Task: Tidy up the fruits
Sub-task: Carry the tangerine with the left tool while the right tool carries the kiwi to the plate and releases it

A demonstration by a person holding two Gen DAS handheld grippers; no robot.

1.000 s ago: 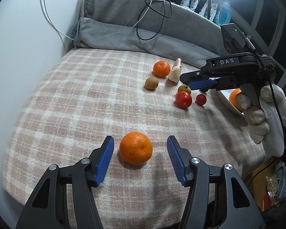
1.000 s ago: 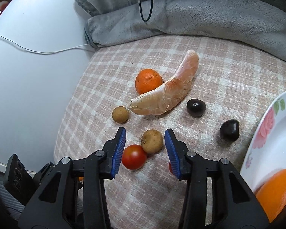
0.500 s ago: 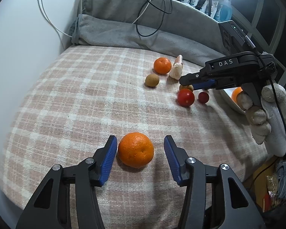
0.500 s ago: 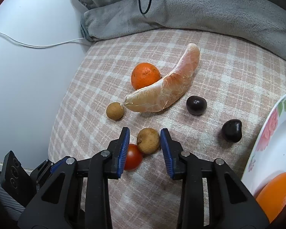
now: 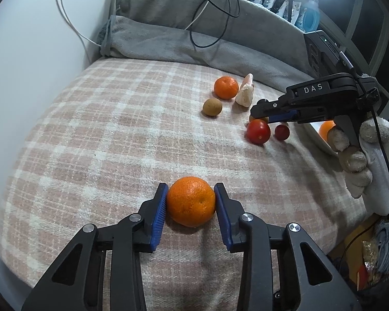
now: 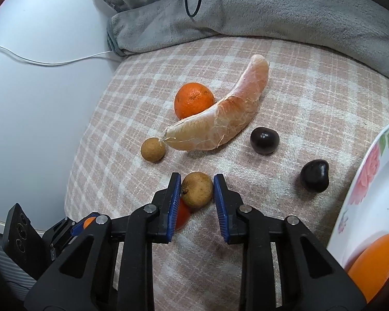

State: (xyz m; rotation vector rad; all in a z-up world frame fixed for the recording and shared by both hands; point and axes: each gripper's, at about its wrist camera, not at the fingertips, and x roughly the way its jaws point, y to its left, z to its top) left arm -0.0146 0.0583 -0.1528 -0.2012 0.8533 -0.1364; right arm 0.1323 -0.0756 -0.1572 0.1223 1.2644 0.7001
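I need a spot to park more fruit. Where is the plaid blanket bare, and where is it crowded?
Bare: the wide stretch of plaid blanket between the wall, the grey bedding and the near orange. Crowded: around the pomelo segment, far orange, tomato and plate.

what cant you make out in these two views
- Red tomato, right wrist view: mostly hidden behind the right hand-held gripper, whose jaws are closing on the brown fruit.
- Plate, right wrist view: cut off by the frame edge, as is the orange on the plate.
- Brown fruit, left wrist view: nearly all hidden by that gripper.
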